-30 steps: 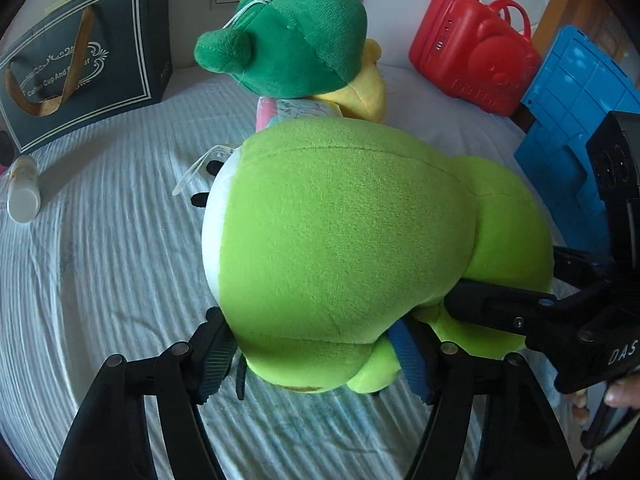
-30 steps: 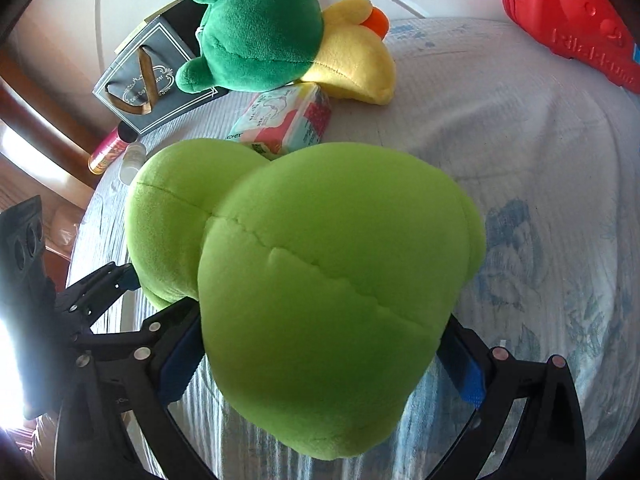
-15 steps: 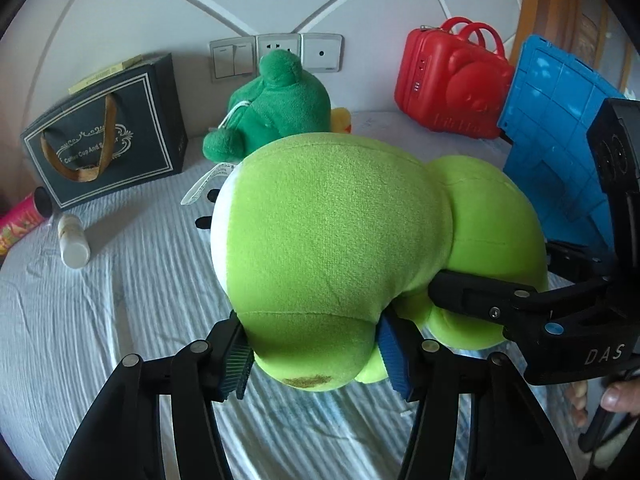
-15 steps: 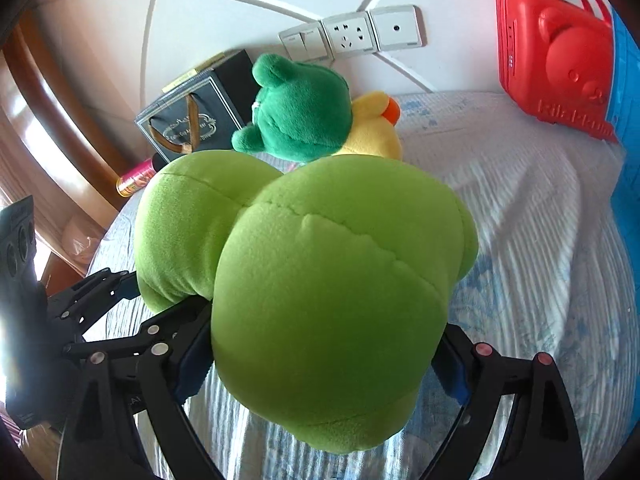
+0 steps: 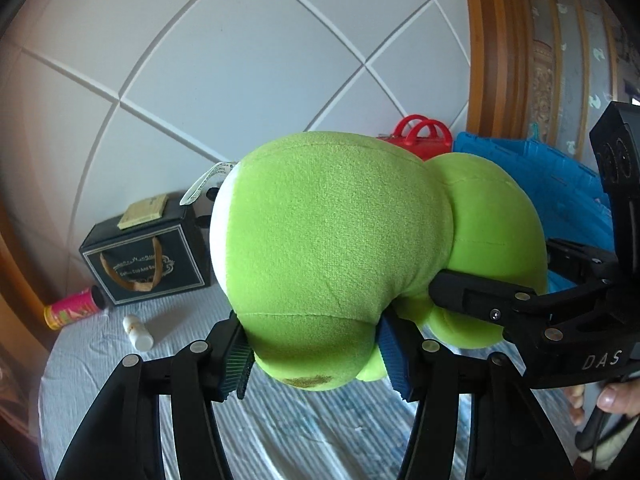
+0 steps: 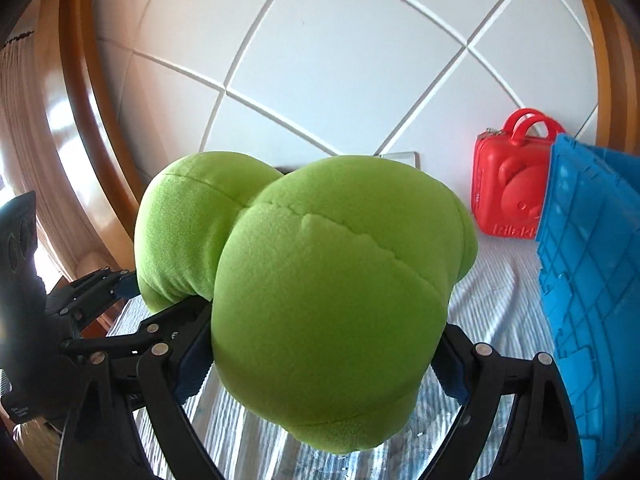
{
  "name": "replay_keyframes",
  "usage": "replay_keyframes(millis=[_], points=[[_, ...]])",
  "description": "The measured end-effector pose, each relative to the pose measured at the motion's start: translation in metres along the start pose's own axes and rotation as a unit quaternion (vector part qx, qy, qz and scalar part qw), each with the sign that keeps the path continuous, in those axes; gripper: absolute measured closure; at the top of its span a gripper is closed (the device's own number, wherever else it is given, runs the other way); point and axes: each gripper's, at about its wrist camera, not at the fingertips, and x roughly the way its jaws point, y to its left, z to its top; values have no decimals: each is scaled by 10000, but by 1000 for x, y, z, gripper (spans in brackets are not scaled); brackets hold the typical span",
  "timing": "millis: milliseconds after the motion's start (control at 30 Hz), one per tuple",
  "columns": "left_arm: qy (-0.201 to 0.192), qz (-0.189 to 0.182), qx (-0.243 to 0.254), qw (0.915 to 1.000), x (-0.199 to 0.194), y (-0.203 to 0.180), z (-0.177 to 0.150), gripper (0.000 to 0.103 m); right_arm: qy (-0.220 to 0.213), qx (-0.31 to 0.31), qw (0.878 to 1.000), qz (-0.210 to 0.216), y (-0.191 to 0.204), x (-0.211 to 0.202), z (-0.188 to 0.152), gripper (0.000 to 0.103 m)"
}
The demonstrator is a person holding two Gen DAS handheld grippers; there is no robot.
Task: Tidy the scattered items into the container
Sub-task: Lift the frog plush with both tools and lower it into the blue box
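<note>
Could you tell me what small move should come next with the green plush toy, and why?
Probably carry it rightward over the blue crate. Both the left tongs and right tongs grip the green plush toy, it hangs above the bed, and the crate stands to its right.

A white padded headboard (image 5: 248, 80) with crossing seams stands behind the bed (image 5: 120, 380), which has a pale striped sheet. Curved wooden trim (image 6: 80, 120) frames it, glossy with daylight.
</note>
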Motion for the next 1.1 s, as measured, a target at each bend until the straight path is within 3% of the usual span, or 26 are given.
replay_keyframes(millis=[167,333,633,900,1100], points=[[-480,-182,242,9984,-48,-40,35,46,-499,-11,9984,-254,-10,-76,18,11],[-899,-401,436,9942,-84,-105,74,45,-873,8,9948,-534,-44,-153,39,11],[-1409,-814,261,9863,-114,-296,142,42,-1061,-453,9867,-1141,-175,-304,70,11],[-1029,-694,154,9922,-97,-446,162,41,-639,-537,9909,-1060,-302,-360,62,11],[-546,-570,161,9968,-78,-500,153,41,-345,-250,9964,-736,-357,-360,39,11]])
